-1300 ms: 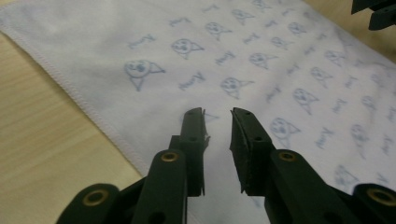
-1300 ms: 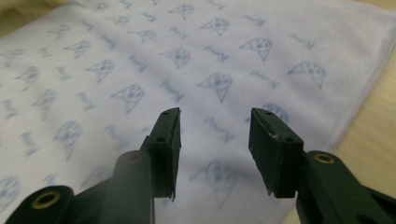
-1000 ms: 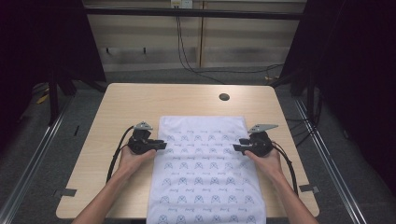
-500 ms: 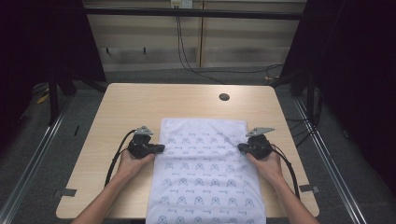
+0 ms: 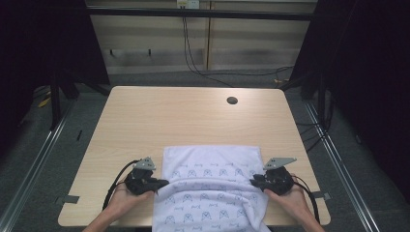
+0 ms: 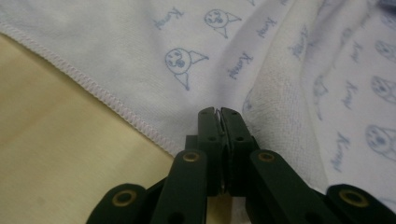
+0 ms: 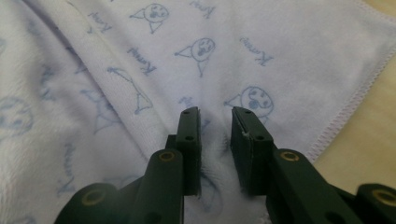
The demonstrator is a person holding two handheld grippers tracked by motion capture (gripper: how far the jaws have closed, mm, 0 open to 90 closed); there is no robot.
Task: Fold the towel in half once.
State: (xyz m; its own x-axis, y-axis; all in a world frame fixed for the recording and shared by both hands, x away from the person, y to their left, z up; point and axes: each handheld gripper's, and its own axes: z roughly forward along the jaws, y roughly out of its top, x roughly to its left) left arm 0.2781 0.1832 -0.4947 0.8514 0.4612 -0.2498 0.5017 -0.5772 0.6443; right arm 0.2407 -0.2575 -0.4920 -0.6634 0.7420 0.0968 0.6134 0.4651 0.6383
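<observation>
A white towel [image 5: 212,166] printed with small blue faces lies on the near half of the wooden table [image 5: 193,121], rumpled in a ridge between my hands. My left gripper [image 5: 159,183] is at its left edge. In the left gripper view the jaws [image 6: 218,110] stand almost together on the towel [image 6: 154,46] just inside its stitched hem, though they have just been opening a little. My right gripper [image 5: 254,182] is at the towel's right edge. Its jaws [image 7: 215,112] have just been opening and stand apart over the towel [image 7: 261,56], the pads not pressing it.
A small dark round hole [image 5: 232,100] sits in the tabletop at the far right. Bare wood stretches beyond the towel to the far edge. Dark curtains and metal frame rails flank the table. Cables trail from both grippers.
Both hands have come toward the near edge. The towel's far edge came back with them and the cloth has bunched into a ridge.
</observation>
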